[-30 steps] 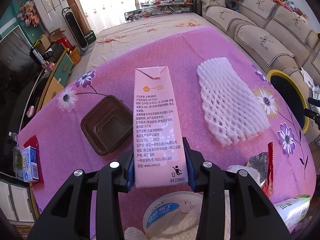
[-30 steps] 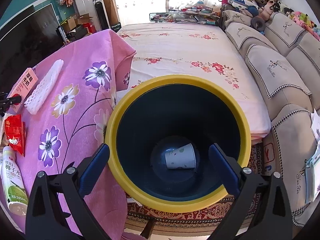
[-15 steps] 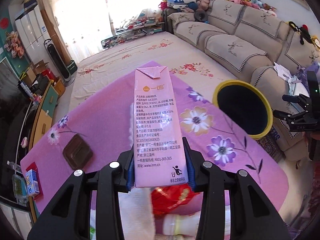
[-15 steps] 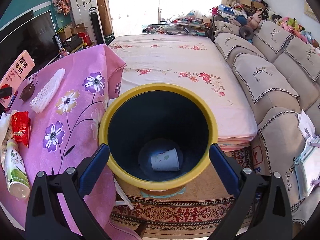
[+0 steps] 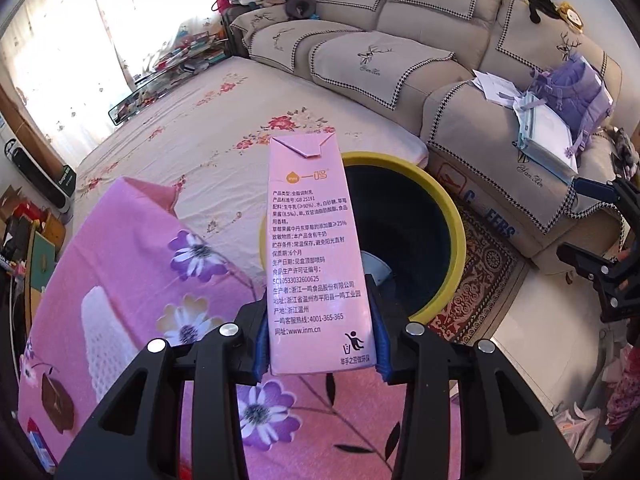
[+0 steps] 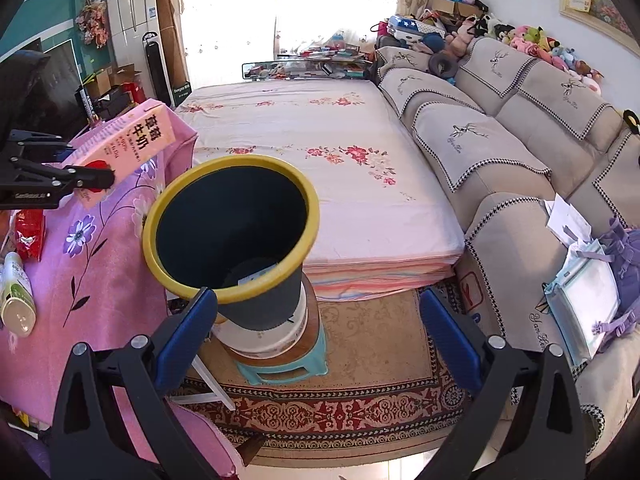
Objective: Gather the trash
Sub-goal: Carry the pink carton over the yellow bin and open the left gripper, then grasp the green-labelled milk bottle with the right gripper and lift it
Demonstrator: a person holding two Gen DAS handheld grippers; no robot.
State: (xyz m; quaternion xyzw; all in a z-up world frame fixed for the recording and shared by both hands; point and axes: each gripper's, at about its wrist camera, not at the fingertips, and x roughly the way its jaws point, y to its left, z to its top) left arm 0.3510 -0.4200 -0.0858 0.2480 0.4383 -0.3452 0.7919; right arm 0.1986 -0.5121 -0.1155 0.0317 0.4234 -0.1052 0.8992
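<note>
The milk carton [image 5: 318,256] hides the near part of the bin's [image 5: 452,216] yellow rim and much of its dark inside; a pale object at the bottom is too cut off to identify. The left tool [image 5: 320,344] clamps the pink carton at its base, long axis running forward along the fingers, folded top pointing toward the bin, above the edge of the tabletop [image 5: 120,264]. Its side panel reads "www.inm.cn" and "4001-365-365". The right tool [image 6: 318,332] is spread wide and empty, facing the bin.
</note>
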